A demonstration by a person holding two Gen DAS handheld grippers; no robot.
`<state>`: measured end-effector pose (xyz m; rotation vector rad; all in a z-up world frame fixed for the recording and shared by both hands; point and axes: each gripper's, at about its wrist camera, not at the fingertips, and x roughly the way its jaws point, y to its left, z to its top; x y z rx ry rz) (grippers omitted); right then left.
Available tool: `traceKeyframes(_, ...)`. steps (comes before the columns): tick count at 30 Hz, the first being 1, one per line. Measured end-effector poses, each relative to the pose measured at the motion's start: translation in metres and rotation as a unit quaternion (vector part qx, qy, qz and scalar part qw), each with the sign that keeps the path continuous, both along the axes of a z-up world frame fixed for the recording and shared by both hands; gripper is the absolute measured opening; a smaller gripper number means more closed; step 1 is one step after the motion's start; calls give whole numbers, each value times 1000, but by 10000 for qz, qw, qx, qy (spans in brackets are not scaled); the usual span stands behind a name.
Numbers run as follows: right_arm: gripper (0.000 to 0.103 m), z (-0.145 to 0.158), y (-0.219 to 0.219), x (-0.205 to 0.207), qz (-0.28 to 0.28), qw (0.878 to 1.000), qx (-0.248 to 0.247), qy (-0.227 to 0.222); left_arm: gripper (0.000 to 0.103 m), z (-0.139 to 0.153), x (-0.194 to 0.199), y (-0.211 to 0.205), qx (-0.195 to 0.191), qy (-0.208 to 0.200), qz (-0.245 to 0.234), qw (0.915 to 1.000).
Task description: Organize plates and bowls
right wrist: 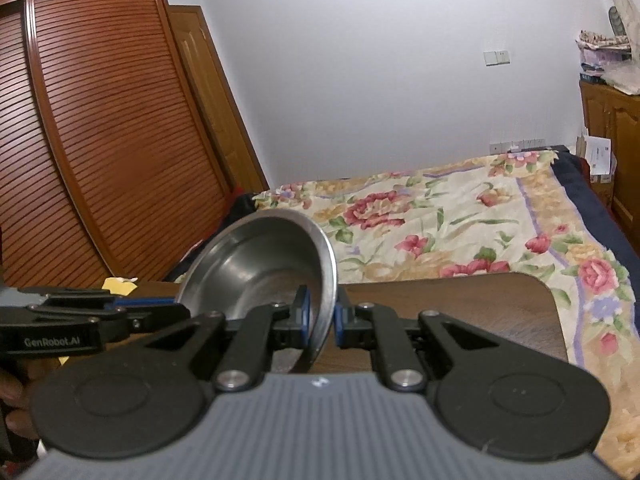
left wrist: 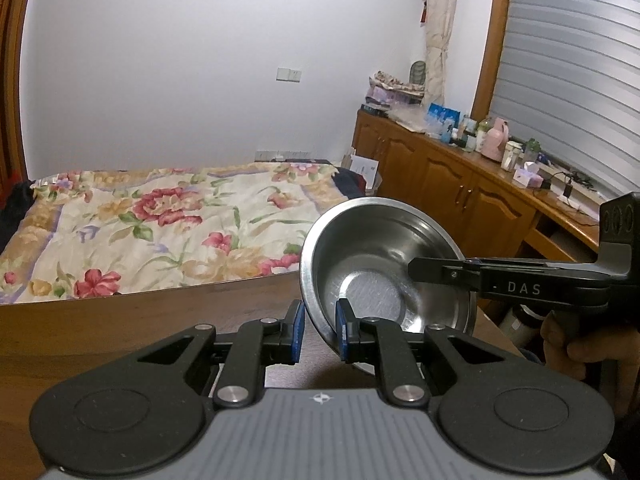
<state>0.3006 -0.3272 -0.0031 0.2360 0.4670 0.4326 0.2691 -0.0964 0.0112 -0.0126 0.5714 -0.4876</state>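
A single stainless-steel bowl [left wrist: 384, 268] is held tilted above a brown wooden table [left wrist: 120, 328], its opening turned toward the cameras. My left gripper [left wrist: 320, 320] is shut on the bowl's near rim, one blue pad inside and one outside. My right gripper [left wrist: 424, 274] comes in from the right and clamps the opposite rim, with one finger lying inside the bowl. In the right wrist view the bowl [right wrist: 260, 264] sits left of centre. There the right gripper [right wrist: 323, 316] pinches the bowl's rim and the left gripper [right wrist: 176, 308] meets its left edge.
A bed with a floral cover [left wrist: 160, 220] lies just beyond the table's far edge. A wooden cabinet [left wrist: 460, 184] crowded with bottles runs along the right wall. A slatted wardrobe [right wrist: 100, 140] stands at the left. A yellow scrap [right wrist: 120, 285] lies on the table [right wrist: 460, 304].
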Motion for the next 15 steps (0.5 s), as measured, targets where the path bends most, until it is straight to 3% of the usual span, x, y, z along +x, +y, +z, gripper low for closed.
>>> traceKeyframes(15,13,28,3,-33,-96,9994,-196,-279,19,26,-37,8,-99,-247,-151,9995)
